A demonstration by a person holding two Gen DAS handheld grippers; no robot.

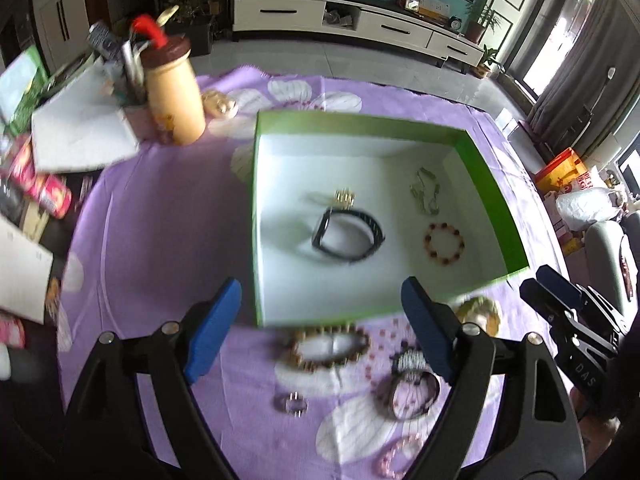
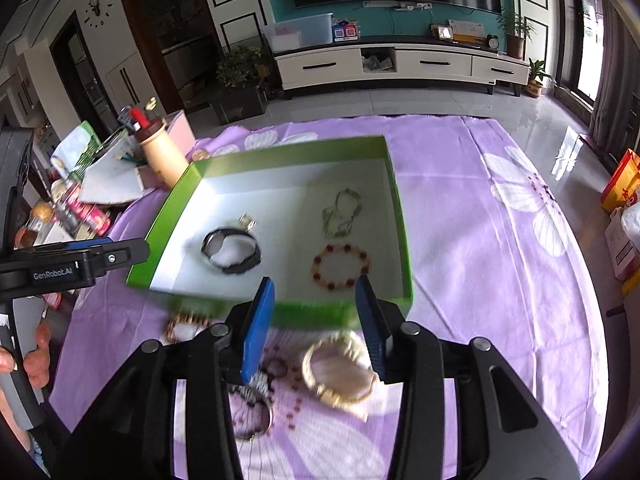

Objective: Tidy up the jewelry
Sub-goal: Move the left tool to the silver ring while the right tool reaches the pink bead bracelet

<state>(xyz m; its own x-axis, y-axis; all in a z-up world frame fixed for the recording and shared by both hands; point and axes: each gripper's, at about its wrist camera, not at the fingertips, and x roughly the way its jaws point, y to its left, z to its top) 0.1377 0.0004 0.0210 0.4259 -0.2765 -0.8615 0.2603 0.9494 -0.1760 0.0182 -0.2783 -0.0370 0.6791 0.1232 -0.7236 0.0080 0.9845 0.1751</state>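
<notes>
A green box (image 1: pixel 492 184) with a white floor stands on the purple flowered cloth (image 1: pixel 168 216). In it lie a black watch (image 1: pixel 348 236), a small gold piece (image 1: pixel 344 198), a pale green chain (image 1: pixel 424 192) and a red-and-amber bead bracelet (image 1: pixel 444 244). On the cloth before the box lie a brown bead bracelet (image 1: pixel 330 346), a ring (image 1: pixel 292 402), a dark bangle (image 1: pixel 408 396) and a pink bracelet (image 1: pixel 400 452). My left gripper (image 1: pixel 320 292) hangs open over the box's near wall, empty. My right gripper (image 2: pixel 314 284) is open and empty above a gold bracelet (image 2: pixel 340 376).
A beige bottle with a brown lid (image 1: pixel 176 92), a pen holder, papers (image 1: pixel 80 136) and snack packs crowd the table's left side. The cloth's far edge meets the tiled floor. A hand (image 2: pixel 36 356) holds the left gripper's handle at the left in the right wrist view.
</notes>
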